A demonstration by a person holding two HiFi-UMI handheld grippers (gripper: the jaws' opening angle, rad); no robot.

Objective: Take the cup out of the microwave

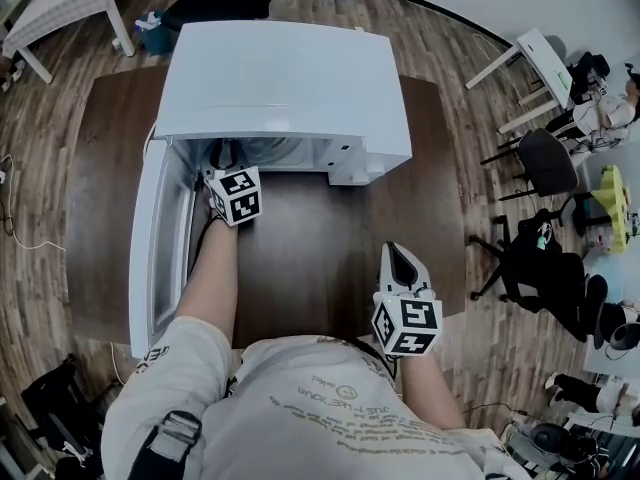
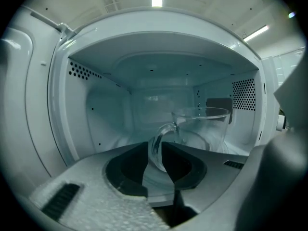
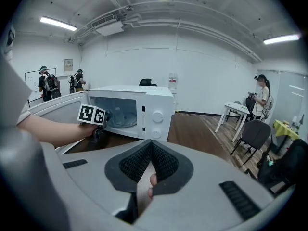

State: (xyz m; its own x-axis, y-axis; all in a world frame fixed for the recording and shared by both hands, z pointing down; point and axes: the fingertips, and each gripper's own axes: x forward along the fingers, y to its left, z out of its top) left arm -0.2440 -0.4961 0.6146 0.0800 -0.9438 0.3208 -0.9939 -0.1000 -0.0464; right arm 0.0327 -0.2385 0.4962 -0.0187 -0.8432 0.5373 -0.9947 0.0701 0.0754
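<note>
A white microwave (image 1: pixel 280 78) stands on a dark brown table (image 1: pixel 310 258) with its door (image 1: pixel 150 258) swung open to the left. Inside it sits a clear glass cup (image 2: pixel 204 129), upright on the turntable. My left gripper (image 2: pixel 155 146) reaches into the opening (image 1: pixel 224 168), and its jaws are closed on the cup's handle (image 2: pixel 154 153). My right gripper (image 1: pixel 403 260) hovers over the table's front right, shut with nothing in it; its pads (image 3: pixel 163 160) touch. In the right gripper view the left gripper (image 3: pixel 102 118) shows at the microwave's mouth.
The open door juts toward me along the table's left side. Office chairs (image 1: pixel 545 168) and a white desk (image 1: pixel 535 63) stand to the right, another white table (image 1: pixel 60 3) at the back left. People stand by the far wall (image 3: pixel 48 85).
</note>
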